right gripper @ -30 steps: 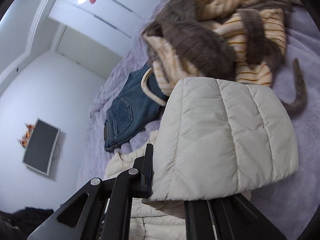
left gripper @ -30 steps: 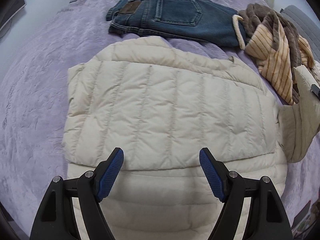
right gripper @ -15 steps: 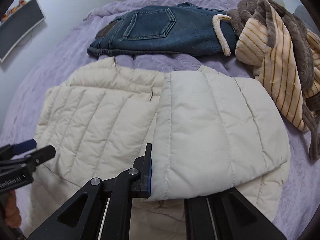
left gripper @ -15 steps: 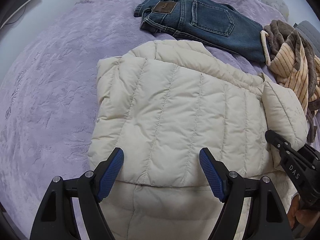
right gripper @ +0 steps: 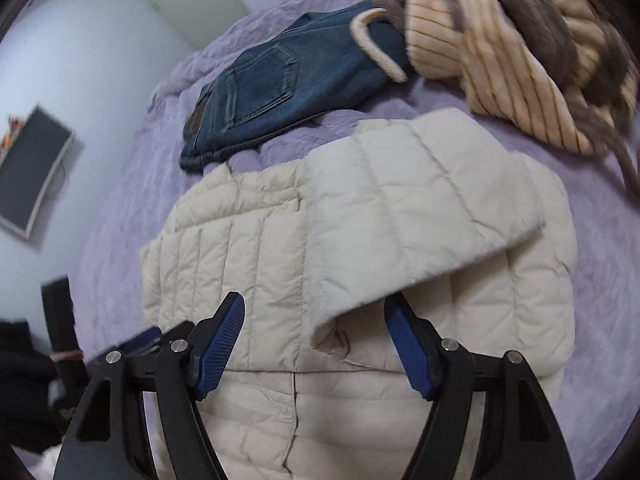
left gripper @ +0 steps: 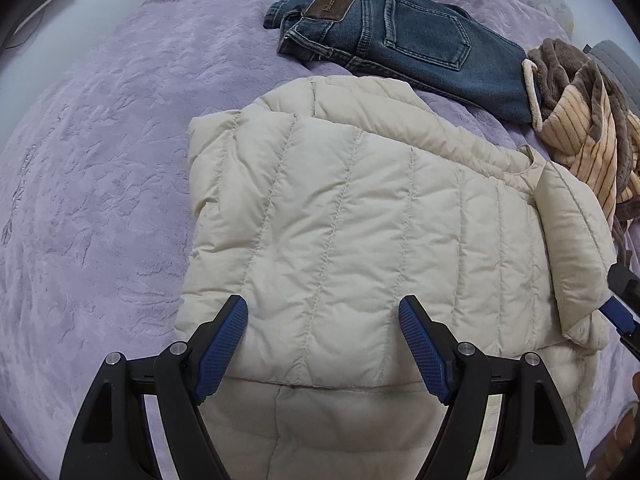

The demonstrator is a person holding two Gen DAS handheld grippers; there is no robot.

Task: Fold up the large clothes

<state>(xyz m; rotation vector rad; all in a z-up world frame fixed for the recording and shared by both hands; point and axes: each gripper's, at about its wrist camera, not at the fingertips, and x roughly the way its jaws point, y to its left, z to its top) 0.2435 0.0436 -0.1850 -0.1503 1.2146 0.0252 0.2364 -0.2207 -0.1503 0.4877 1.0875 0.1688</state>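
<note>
Left wrist view: the left hand-held gripper (left gripper: 322, 344) stands wide apart with nothing between its blue pads, hovering over the near part of the cream quilted jacket (left gripper: 360, 220). The jacket lies flat on the purple bed cover (left gripper: 100, 180), one side panel already folded across the body. Its quilting lines run away from this gripper, toward the folded jeans (left gripper: 400, 36) at the far edge. A striped brown and tan garment (left gripper: 580, 128) is heaped to the right of the jeans. The tip of the right hand-held gripper (left gripper: 622, 308) shows at the right margin, just beside the folded sleeve (left gripper: 572, 240).

Right wrist view: the right hand-held gripper (right gripper: 314, 340) has its jaws opening. The edge of the folded sleeve (right gripper: 420, 220) droops between them, but the pads do not press on it; the sleeve is released onto the jacket body. The picture is blurred.

Judgement: both side folds appear laid in. The remaining fold would run along the jacket's long axis, bringing the near hem up toward the collar. The hem lies directly below both grippers, each about equally placed, one toward each corner.
</note>
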